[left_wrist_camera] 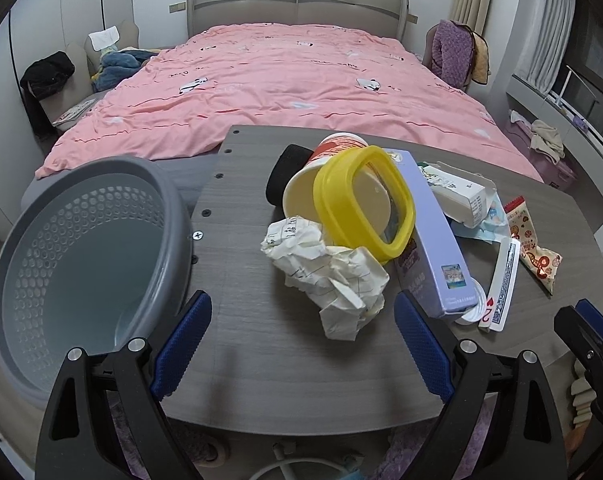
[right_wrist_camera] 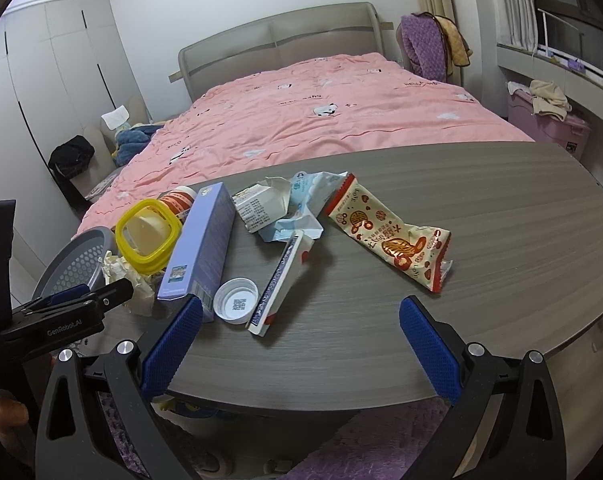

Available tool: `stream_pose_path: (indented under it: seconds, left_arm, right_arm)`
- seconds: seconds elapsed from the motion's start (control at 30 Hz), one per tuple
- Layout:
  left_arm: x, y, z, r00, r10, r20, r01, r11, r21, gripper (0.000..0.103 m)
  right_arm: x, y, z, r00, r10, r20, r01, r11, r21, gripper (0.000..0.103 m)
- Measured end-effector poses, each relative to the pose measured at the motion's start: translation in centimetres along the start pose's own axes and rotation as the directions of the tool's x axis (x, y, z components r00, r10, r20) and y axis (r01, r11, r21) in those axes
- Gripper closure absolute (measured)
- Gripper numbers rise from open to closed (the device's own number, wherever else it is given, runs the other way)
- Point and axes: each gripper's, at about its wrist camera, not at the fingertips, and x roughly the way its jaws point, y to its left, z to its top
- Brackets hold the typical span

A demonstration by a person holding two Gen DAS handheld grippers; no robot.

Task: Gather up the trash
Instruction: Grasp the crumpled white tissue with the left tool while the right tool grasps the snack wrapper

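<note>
A pile of trash lies on the grey wooden table (left_wrist_camera: 261,360): crumpled paper (left_wrist_camera: 329,268), a yellow-rimmed lid (left_wrist_camera: 365,200) leaning on a paper cup (left_wrist_camera: 321,168), a lilac box (left_wrist_camera: 429,232), a white carton (left_wrist_camera: 457,192), a snack wrapper (right_wrist_camera: 393,232), a card pack (right_wrist_camera: 281,280) and a white cap (right_wrist_camera: 236,300). A grey perforated bin (left_wrist_camera: 81,248) stands at the table's left edge. My left gripper (left_wrist_camera: 301,344) is open and empty just before the crumpled paper. My right gripper (right_wrist_camera: 301,348) is open and empty near the table's front edge, short of the card pack.
A bed with a pink duvet (left_wrist_camera: 293,92) lies beyond the table. A purple garment hangs on a chair (left_wrist_camera: 453,52) at the back right. A pink storage box (right_wrist_camera: 549,124) with cloth stands by the window. A purple rug (right_wrist_camera: 361,448) is under the table.
</note>
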Motion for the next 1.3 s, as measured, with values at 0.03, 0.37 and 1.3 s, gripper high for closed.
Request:
stream_pose_path:
  seconds: [0.03, 0.37, 1.3]
  left_arm:
    - [0.2, 0.0, 0.1, 1.000, -0.003, 0.003, 0.003, 1.000, 0.000, 0.015]
    - [1.8, 0.1, 0.3, 0.998, -0.056, -0.022, 0.056, 0.998, -0.011, 0.050]
    - [-3.1, 2.3, 0.8, 0.998, 0.022, 0.059, -0.021, 1.000, -0.012, 0.065]
  right_arm:
    - [0.1, -0.2, 0.0, 1.000, 0.000, -0.002, 0.000, 1.000, 0.004, 0.006]
    - [0.8, -1.1, -0.2, 1.000, 0.004, -0.018, -0.003, 1.000, 0.024, 0.006]
    - [1.6, -4.3, 1.2, 0.999, -0.016, -0.028, 0.016, 1.000, -0.006, 0.006]
